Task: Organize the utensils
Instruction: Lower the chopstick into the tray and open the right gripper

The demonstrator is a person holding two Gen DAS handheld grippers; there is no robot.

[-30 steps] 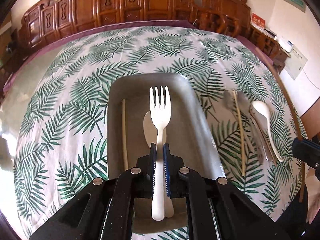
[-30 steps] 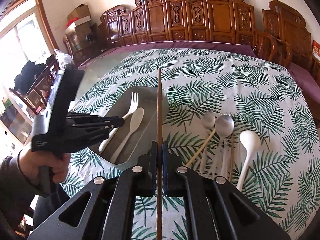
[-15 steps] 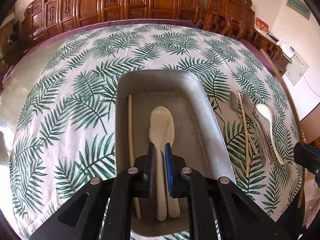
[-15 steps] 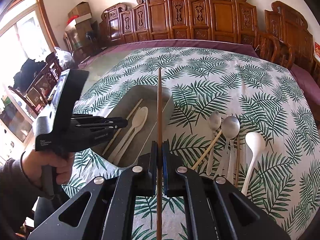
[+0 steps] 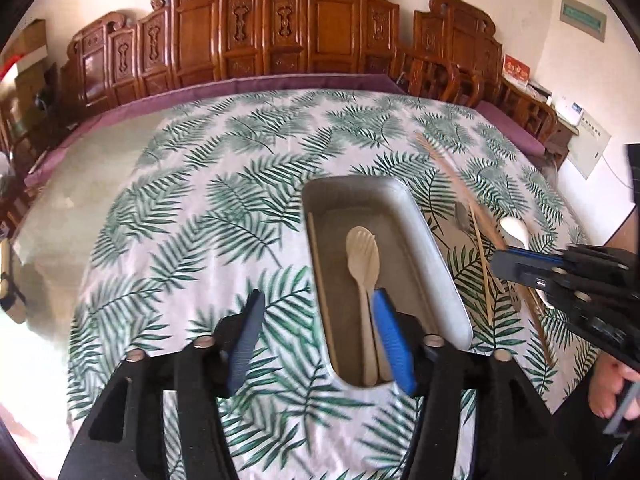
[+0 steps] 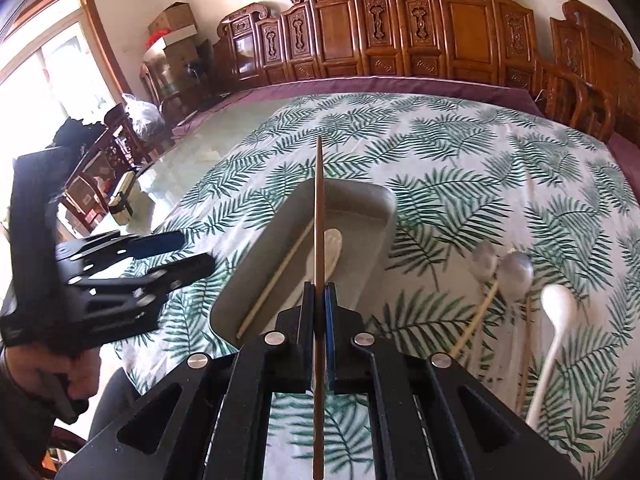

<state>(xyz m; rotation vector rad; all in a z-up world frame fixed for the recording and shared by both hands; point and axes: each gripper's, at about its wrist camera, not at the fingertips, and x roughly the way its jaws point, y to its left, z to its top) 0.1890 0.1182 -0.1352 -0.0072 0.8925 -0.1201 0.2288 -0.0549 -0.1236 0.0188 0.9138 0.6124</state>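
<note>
A grey tray (image 5: pixel 436 264) (image 6: pixel 256 280) sits on the leaf-print tablecloth. In it lie a cream fork on a cream spoon (image 5: pixel 362 256) and one pale chopstick (image 5: pixel 320 280) (image 6: pixel 276 280). My left gripper (image 5: pixel 318 332) is open and empty, at the tray's near left edge; it also shows in the right wrist view (image 6: pixel 176 256). My right gripper (image 6: pixel 319 304) is shut on a brown chopstick (image 6: pixel 319 208), held above the tray's near end; it also shows in the left wrist view (image 5: pixel 504 262).
Right of the tray lie two metal spoons (image 6: pixel 516 272), a white spoon (image 6: pixel 556 320) and loose pale chopsticks (image 6: pixel 476 320). Carved wooden chairs (image 6: pixel 400 32) line the table's far edge. The person's hands hold both grippers at the near side.
My left gripper has let go of the cream fork, which now lies on the spoon in the tray, opened wide and shifted left. My right gripper has moved the brown chopstick over the tray.
</note>
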